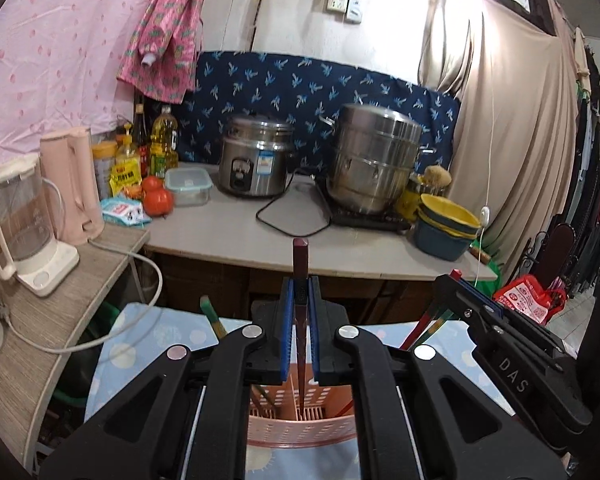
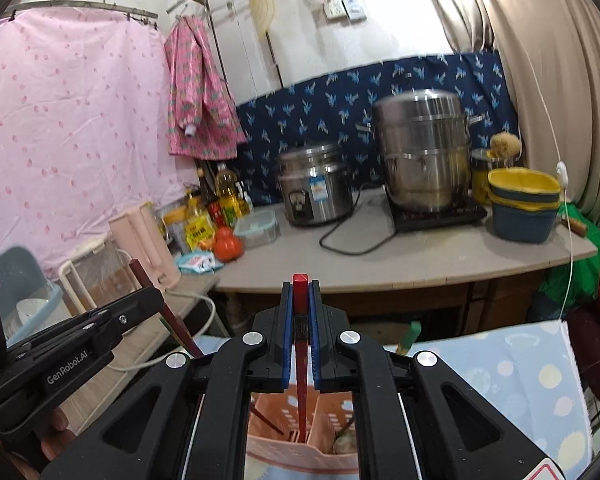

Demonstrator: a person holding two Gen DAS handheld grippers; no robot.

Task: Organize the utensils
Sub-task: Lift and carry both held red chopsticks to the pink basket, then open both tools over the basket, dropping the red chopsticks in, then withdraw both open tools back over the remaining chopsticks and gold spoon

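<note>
Chopsticks over pink slotted holder (image 1: 300, 428): left gripper (image 1: 300, 304) clamps a dark maroon, square-ended chopstick (image 1: 300, 280); right gripper (image 2: 300, 312) clamps a brighter red chopstick (image 2: 300, 300), both tips down inside the holder.

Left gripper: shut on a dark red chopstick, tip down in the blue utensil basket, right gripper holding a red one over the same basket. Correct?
One error: the utensil basket is pink, not blue, as the left wrist view shows. The rest holds: the left gripper is shut on a dark red chopstick, tip down in the basket, and the right gripper holds a red chopstick over it.
</note>
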